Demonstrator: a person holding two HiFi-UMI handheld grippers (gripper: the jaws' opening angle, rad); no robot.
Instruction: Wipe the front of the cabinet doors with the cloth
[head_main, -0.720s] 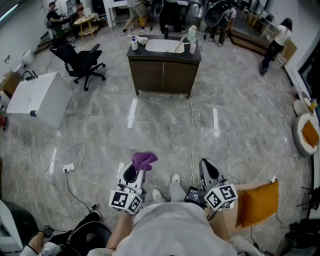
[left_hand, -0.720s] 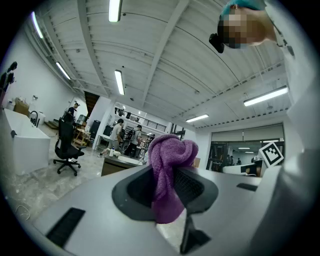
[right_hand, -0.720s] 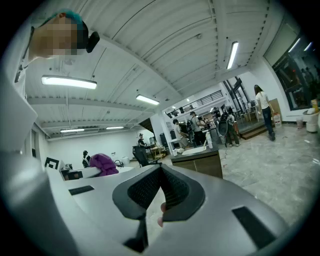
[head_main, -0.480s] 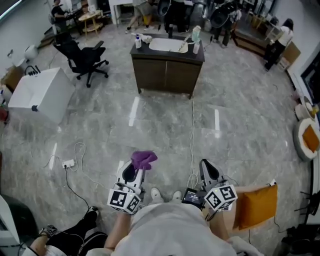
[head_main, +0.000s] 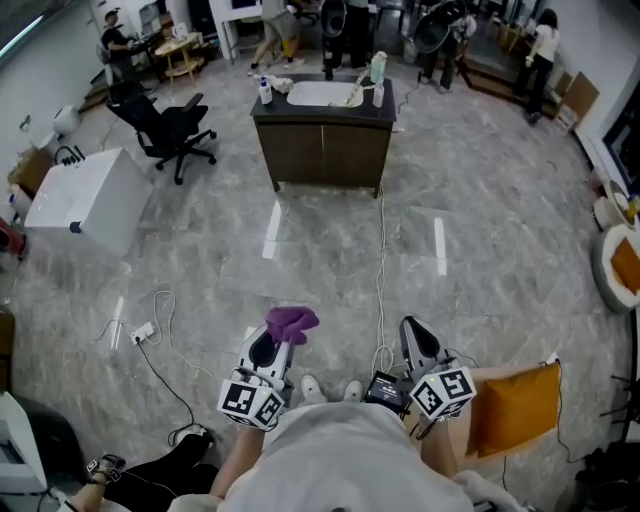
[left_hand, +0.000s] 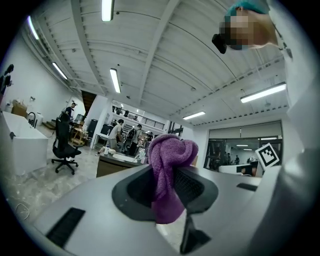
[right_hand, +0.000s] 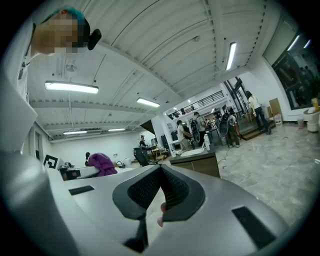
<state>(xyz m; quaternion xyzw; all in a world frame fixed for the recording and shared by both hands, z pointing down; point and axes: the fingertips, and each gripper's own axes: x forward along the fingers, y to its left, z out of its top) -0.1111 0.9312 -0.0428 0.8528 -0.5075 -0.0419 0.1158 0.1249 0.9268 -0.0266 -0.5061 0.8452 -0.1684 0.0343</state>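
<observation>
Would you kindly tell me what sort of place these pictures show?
Probably a big open workshop or test hall: a sink cabinet stands alone mid-floor, a cable trails across the floor, and an office chair sits nearby.

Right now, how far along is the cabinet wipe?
Done: the cloth is clamped in the left gripper. In hand: the approach; the cabinet stands well off across the floor. Left: all the wiping of its doors. The right gripper is shut, empty.
</observation>
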